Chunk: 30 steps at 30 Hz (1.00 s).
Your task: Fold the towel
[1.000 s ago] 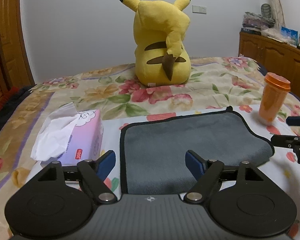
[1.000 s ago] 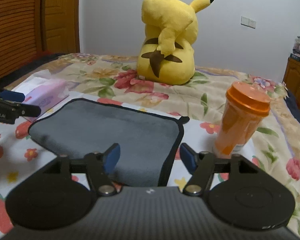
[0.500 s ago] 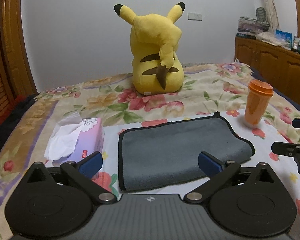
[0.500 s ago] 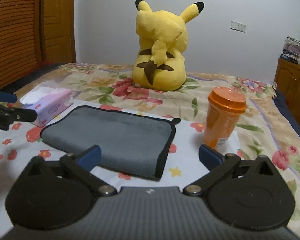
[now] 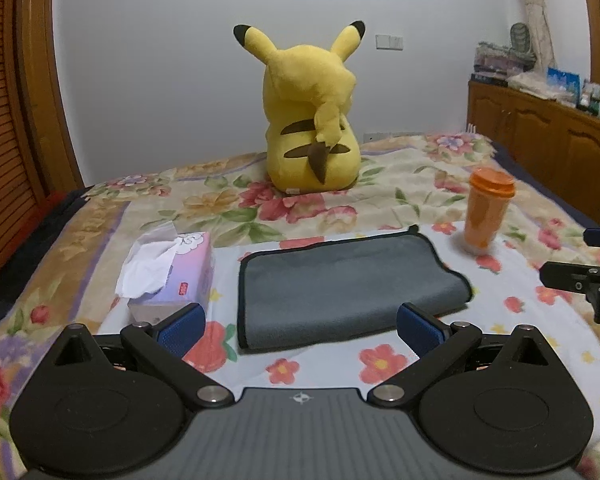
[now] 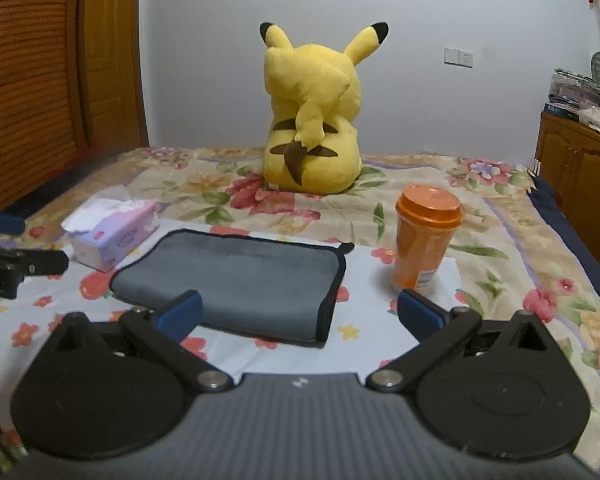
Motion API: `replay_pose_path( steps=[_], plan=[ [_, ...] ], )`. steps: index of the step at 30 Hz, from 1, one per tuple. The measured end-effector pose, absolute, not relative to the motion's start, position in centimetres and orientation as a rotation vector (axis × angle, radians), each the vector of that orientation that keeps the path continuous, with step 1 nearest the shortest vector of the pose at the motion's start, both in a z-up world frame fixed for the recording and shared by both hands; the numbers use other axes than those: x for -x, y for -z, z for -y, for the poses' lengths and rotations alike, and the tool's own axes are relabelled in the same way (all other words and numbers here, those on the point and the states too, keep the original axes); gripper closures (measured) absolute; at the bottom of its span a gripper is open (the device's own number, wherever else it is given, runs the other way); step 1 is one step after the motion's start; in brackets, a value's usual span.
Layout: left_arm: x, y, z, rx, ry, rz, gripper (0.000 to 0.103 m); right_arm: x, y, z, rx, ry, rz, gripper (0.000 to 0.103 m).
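Note:
A grey towel with black edging (image 5: 340, 284) lies folded flat on the flowered bedspread; it also shows in the right wrist view (image 6: 244, 284). My left gripper (image 5: 300, 328) is open and empty, held back from the towel's near edge. My right gripper (image 6: 300, 316) is open and empty, also short of the towel's near right corner. Each gripper shows at the edge of the other's view, the right one (image 5: 580, 276) and the left one (image 6: 16, 264).
A purple tissue box (image 5: 168, 276) sits left of the towel. An orange lidded cup (image 5: 486, 212) stands to its right. A yellow Pikachu plush (image 5: 312, 120) sits behind. A wooden cabinet (image 5: 548, 136) runs along the right wall.
Both grippers have opened wider and pulled back and up from the towel, which stays folded on the bed.

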<state>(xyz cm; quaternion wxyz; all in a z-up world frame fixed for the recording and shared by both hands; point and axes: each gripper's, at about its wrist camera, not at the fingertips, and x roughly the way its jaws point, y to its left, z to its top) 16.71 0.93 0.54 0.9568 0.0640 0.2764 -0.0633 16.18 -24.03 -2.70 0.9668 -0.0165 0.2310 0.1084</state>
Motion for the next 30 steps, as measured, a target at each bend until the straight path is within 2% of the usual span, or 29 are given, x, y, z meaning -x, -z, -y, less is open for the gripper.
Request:
replay_pose_path(
  steps=[13,30],
  plan=[
    [-11.4,-3.8,0.2,-0.151,0.135,-0.538,0.000,-11.7,-0.2,24.2,0.017,-0.224,-0.431,0.000],
    [-6.9,-5.0,1.4,-0.098,0.142,-0.516,0.000,-7.2,-2.0,24.7,-0.013,-0.218,-0.398,0.000]
  ],
)
